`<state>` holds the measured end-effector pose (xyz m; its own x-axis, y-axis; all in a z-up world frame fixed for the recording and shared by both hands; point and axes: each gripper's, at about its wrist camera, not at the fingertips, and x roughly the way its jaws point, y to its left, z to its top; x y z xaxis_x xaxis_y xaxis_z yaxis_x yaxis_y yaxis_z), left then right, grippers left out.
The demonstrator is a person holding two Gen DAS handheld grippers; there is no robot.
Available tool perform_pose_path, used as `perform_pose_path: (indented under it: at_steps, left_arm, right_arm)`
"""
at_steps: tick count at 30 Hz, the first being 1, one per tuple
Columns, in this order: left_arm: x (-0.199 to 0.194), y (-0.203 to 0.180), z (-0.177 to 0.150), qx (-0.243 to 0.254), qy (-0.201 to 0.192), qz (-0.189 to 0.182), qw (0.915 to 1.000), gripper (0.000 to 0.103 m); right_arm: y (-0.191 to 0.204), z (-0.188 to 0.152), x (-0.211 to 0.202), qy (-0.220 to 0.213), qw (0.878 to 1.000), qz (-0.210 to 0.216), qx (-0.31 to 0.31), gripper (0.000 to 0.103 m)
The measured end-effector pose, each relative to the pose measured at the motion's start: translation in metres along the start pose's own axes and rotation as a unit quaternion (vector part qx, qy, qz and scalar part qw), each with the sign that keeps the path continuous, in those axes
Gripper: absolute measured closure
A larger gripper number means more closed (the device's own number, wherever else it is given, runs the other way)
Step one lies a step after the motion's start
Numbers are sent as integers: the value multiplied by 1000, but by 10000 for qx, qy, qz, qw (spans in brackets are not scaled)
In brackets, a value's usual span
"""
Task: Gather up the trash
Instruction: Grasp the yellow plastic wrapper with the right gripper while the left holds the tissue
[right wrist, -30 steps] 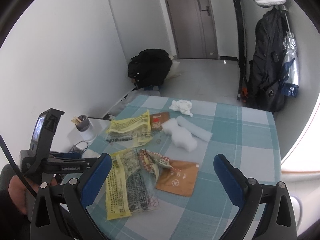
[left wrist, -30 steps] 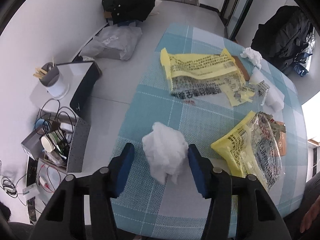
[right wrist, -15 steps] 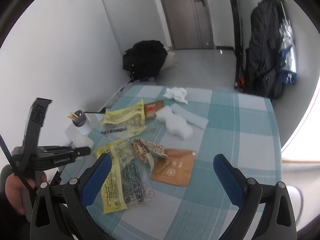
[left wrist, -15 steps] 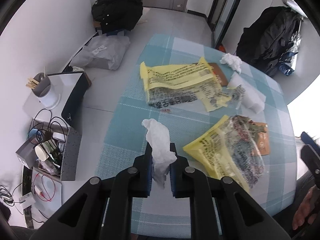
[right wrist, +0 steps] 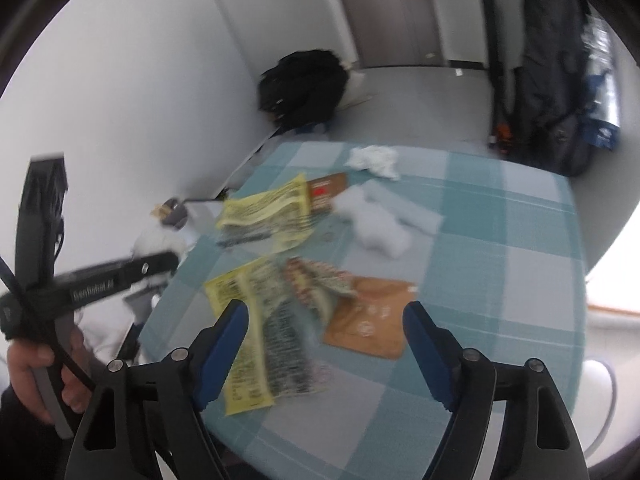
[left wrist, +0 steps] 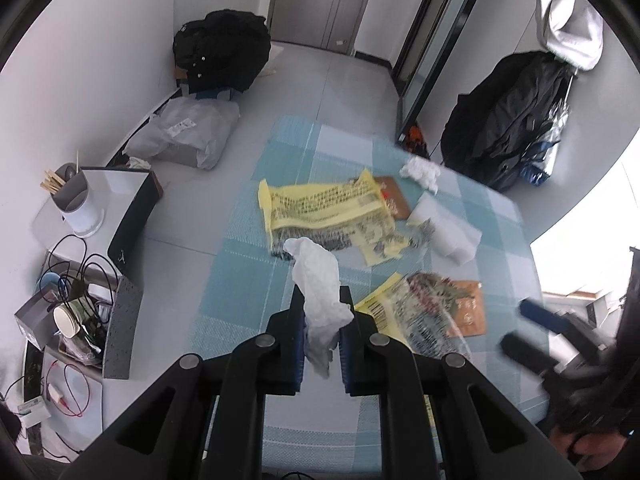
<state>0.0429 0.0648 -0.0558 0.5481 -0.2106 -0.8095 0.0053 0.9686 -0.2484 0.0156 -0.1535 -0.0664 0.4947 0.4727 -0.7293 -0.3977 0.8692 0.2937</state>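
My left gripper is shut on a crumpled white tissue, which hangs lifted above the checked blue table. Trash lies spread on that table: a yellow printed bag, a second yellow and clear wrapper, a patterned snack wrapper, a brown packet, white foam pieces and another crumpled tissue. My right gripper hovers over the near wrappers, its jaws closing with the wrappers below them, not pressed. The right gripper also shows blurred at the right edge of the left wrist view.
Left of the table stands a low white shelf with a grey utensil cup and tangled cables. A grey plastic sack and a black backpack sit on the floor. Dark coats hang at the right.
The left gripper closed on the white tissue and lifted it off the table. The right gripper tilted down toward the near wrappers and its jaws narrowed.
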Motion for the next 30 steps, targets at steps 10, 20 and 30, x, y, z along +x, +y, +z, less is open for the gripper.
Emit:
perform_pose_path:
  at_steps: [10,20,30]
  left_arm:
    - [-13,29,4,-573,-179,-324,9977,93]
    - [-21,40,5,-825,-313,-421,9952,93]
    - [-25,40,6,-744,-371,-421,9957,93]
  right_arm:
    - [44,-3,50,471,9978,51,-471,19]
    - [77,-26,89,835,9845,-939,-1225,18]
    - [79,-34,79,642,9859,-725,-1363,71]
